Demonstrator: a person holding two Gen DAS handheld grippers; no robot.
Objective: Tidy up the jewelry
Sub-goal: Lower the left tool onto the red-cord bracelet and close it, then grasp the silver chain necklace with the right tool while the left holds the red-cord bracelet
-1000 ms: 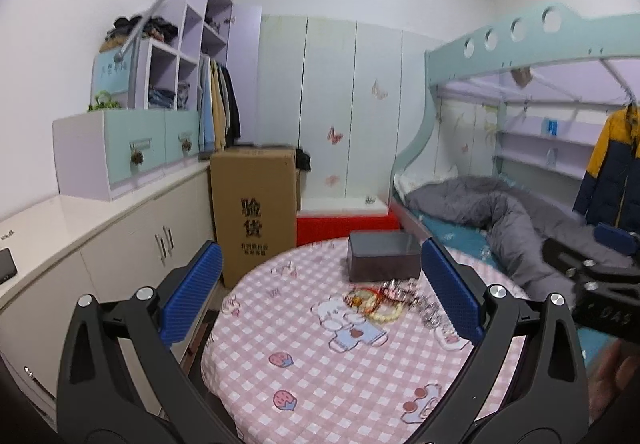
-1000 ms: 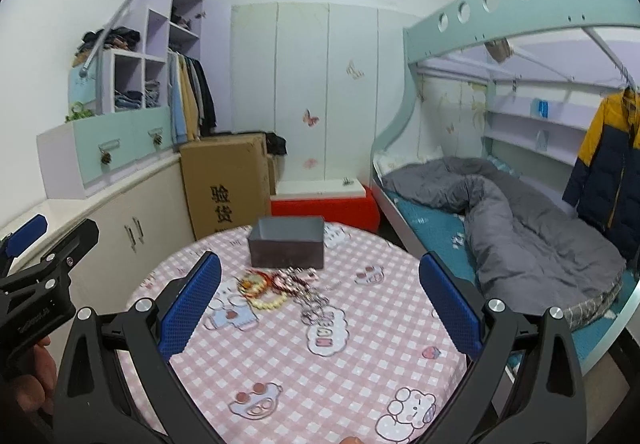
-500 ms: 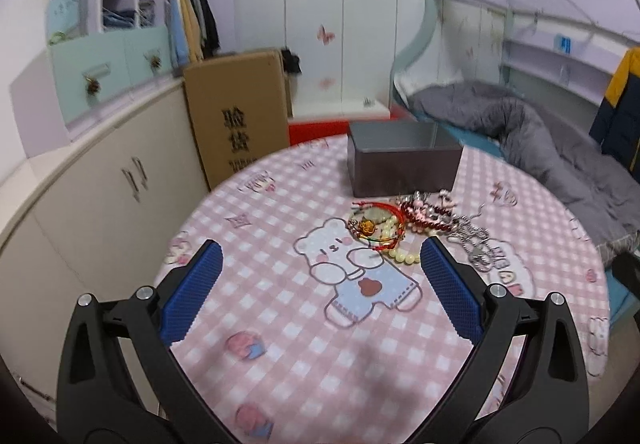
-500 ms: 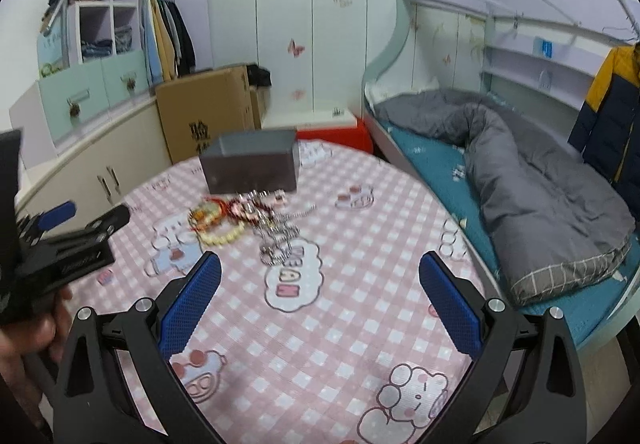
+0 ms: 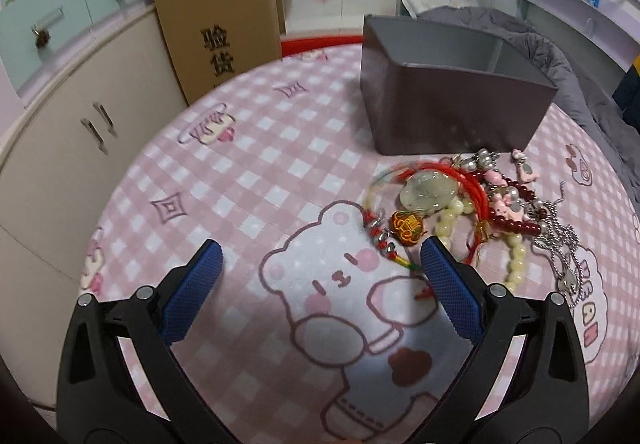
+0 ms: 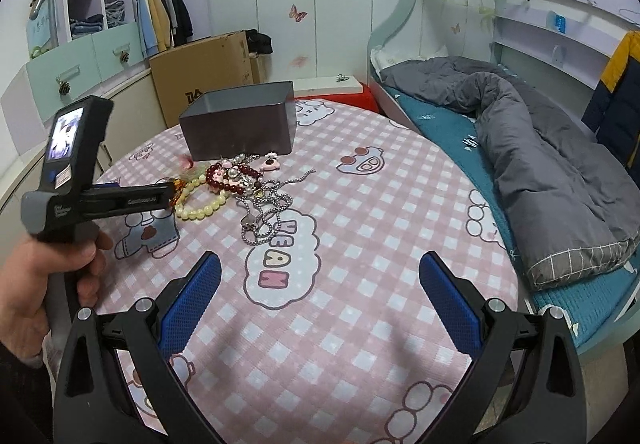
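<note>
The jewelry (image 5: 468, 212) lies tangled just before the box (image 5: 452, 100). The left gripper (image 5: 320, 268), spread wide, nears it; the right gripper (image 6: 320, 284) hangs spread. Grabbing one cord may drag the whole tangle.

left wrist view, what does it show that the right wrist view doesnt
Only the left wrist view shows the pale green disc pendant, the orange knotted bead and the divider inside the gray box, with the open left gripper low beside the pile.

Only the right wrist view shows the bed with the gray quilt, the hand holding the left gripper's handle, and the open right gripper well short of the jewelry.

Both share the box, the cream bead bracelet, the silver chain and the pink checked tablecloth.
</note>
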